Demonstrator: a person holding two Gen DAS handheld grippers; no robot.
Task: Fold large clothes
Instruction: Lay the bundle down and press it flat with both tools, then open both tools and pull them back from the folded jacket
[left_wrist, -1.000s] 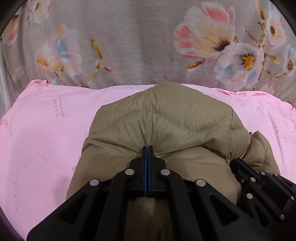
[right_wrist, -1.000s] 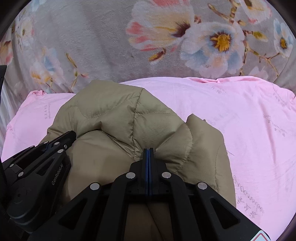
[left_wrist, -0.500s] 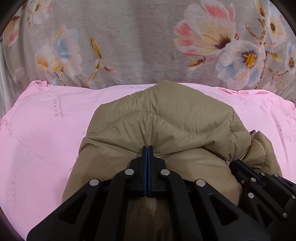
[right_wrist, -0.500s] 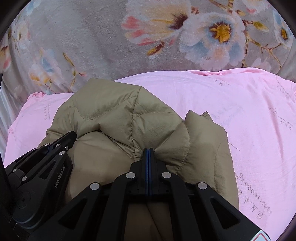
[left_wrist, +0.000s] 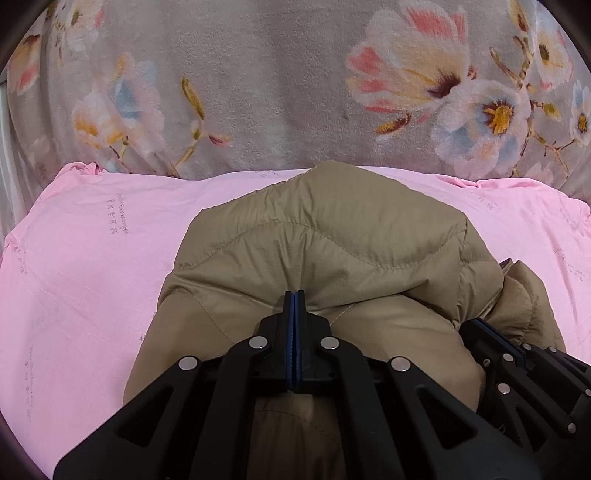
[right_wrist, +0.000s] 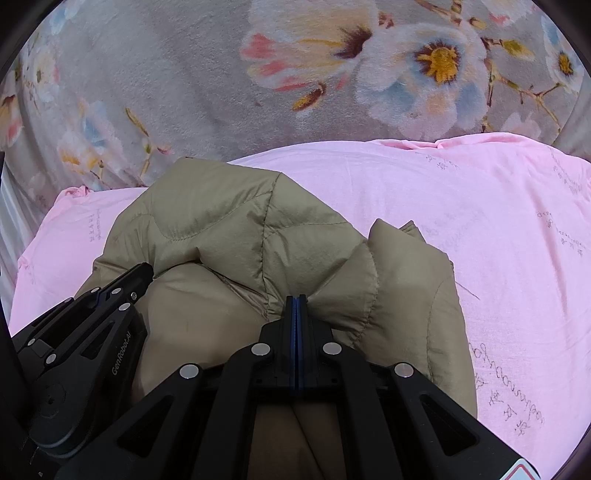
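A khaki quilted puffer jacket (left_wrist: 332, 240) lies bunched on a pink sheet (left_wrist: 92, 277), its upper layer folded over towards me. My left gripper (left_wrist: 294, 293) is shut on the edge of that folded layer, and the fabric puckers around its tips. My right gripper (right_wrist: 297, 297) is likewise shut on a pinch of the jacket (right_wrist: 221, 206) further right. Each gripper shows in the other's view: the right one (left_wrist: 480, 326) at the lower right, the left one (right_wrist: 147, 267) at the lower left. The jacket's lower part is hidden under the gripper frames.
The pink sheet (right_wrist: 480, 221), printed with faint writing, spreads out on both sides of the jacket. Behind it rises a grey plush blanket (left_wrist: 277, 74) with large pastel flowers. A pale strip shows at the far left edge (right_wrist: 7, 206).
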